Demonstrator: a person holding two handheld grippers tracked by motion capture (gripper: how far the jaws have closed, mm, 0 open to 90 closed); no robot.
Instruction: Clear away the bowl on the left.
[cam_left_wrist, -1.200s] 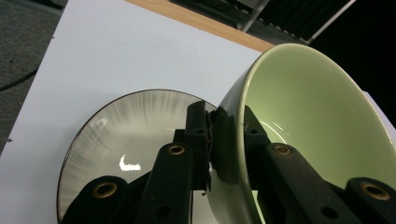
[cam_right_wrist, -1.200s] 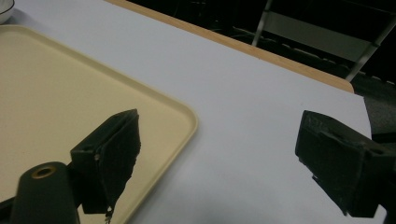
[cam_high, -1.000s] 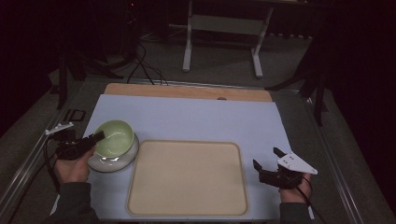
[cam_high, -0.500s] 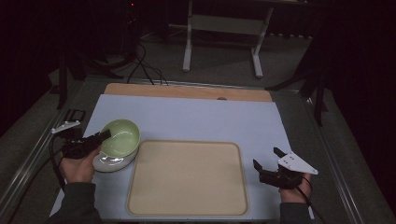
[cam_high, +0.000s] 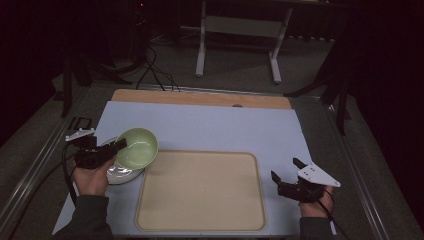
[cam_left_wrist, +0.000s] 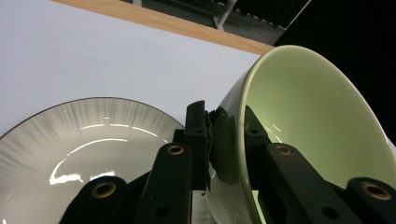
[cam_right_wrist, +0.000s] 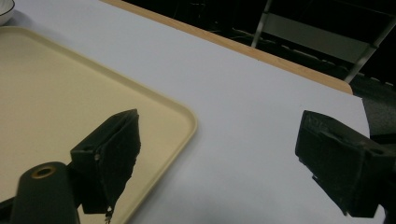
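A pale green bowl (cam_high: 137, 147) hangs tilted above a white plate (cam_high: 120, 174) at the left of the table, by the left edge of the beige tray (cam_high: 200, 192). My left gripper (cam_high: 119, 146) is shut on the bowl's near rim. In the left gripper view one jaw sits outside the green bowl (cam_left_wrist: 308, 130) and one inside, with the grey-streaked plate (cam_left_wrist: 70, 149) below. At the right of the tray my right gripper (cam_high: 286, 171) rests low over the mat, jaws wide apart and nothing between them. From the right gripper view the right gripper (cam_right_wrist: 219, 158) straddles the tray corner (cam_right_wrist: 154, 112).
A light blue mat (cam_high: 215, 127) covers the table, with a wooden strip (cam_high: 200, 97) along its far edge. Metal rails run down both table sides. A white stand (cam_high: 237, 30) and cables lie on the dark floor beyond.
The left gripper has lifted the green bowl off the plate and carried it right, toward the tray, tilting it. The right gripper has stayed put.
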